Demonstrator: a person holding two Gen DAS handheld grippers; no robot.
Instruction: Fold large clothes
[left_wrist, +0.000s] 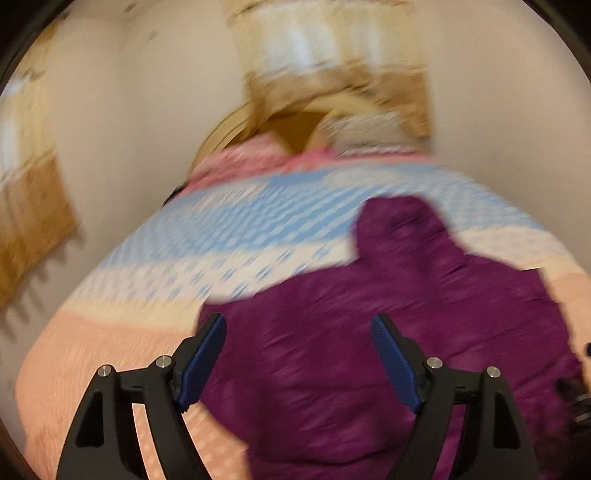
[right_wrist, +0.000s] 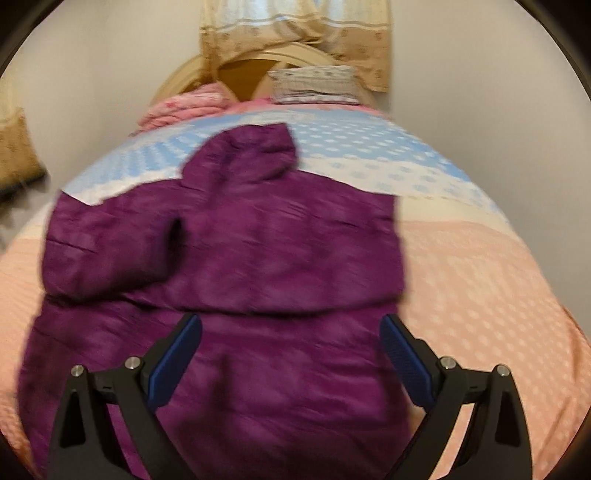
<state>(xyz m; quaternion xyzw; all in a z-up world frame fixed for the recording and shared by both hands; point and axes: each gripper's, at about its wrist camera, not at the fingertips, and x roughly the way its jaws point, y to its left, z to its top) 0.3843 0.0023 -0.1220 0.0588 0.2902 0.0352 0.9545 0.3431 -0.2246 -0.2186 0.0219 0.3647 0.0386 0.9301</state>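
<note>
**Purple hooded jacket spread on the bed, both grippers released above it**

A purple hooded jacket (right_wrist: 229, 266) lies on the bedspread (right_wrist: 480, 288), its hood (right_wrist: 255, 155) pointing toward the headboard (right_wrist: 240, 77) and its hem nearest the cameras. In the right wrist view one sleeve (right_wrist: 107, 251) is folded in across the chest, and a crease runs across the body below it. The fabric looks puffy and wrinkled; both views are blurred, so finer detail is lost.

The right gripper (right_wrist: 290, 354) hovers over the jacket's lower half with its blue-padded fingers (right_wrist: 406, 365) spread wide and nothing between them. The left gripper (left_wrist: 299, 358) sits over the jacket's left edge, also spread apart and holding nothing; its left finger lies over the peach part of the bedspread, its right over the purple cloth. Whether either touches the fabric cannot be told.

The bedspread is peach near the cameras, then cream and blue with a dotted pattern. At the far end sit a pink bundle of bedding (right_wrist: 181, 107) and a grey patterned pillow (right_wrist: 314, 85) against the headboard. A beige curtain (right_wrist: 295, 33) hangs behind, between plain walls (right_wrist: 103, 66).
</note>
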